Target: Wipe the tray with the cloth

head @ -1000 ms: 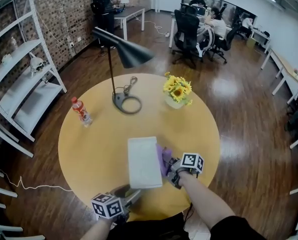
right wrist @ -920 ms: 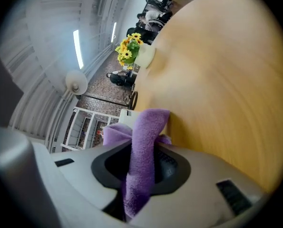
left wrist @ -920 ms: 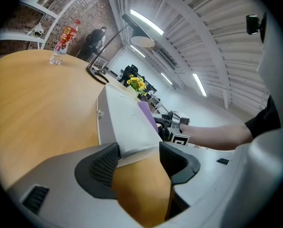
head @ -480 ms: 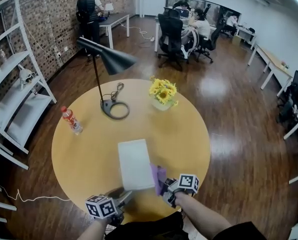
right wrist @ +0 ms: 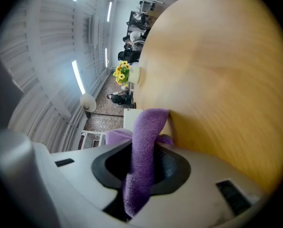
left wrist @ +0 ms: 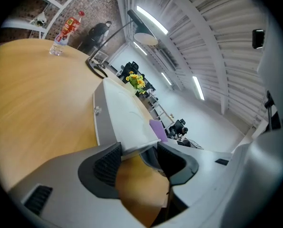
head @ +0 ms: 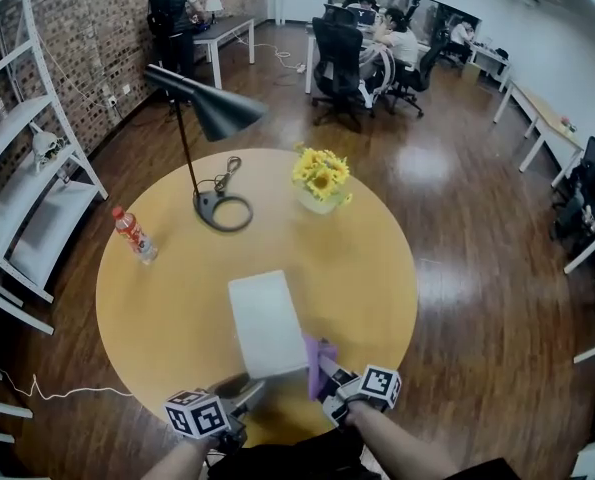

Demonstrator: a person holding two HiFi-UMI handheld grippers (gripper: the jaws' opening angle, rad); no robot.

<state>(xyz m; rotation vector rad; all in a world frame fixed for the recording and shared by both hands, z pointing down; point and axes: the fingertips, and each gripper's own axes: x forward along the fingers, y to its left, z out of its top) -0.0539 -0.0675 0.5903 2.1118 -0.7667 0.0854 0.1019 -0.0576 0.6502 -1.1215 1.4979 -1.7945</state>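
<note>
Wooden table (head: 157, 298) held the white tray (head: 267, 323) near you. Your left gripper (head: 241, 390) had just closed on its near edge, likely to pin it; your right gripper (head: 329, 381) clamped the purple cloth (head: 318, 360) at the tray's near-right corner, ready to wipe.

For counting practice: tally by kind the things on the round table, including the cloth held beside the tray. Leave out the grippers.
lamp: 1
bottle: 1
vase of sunflowers: 1
tray: 1
cloth: 1
Total: 5
</note>
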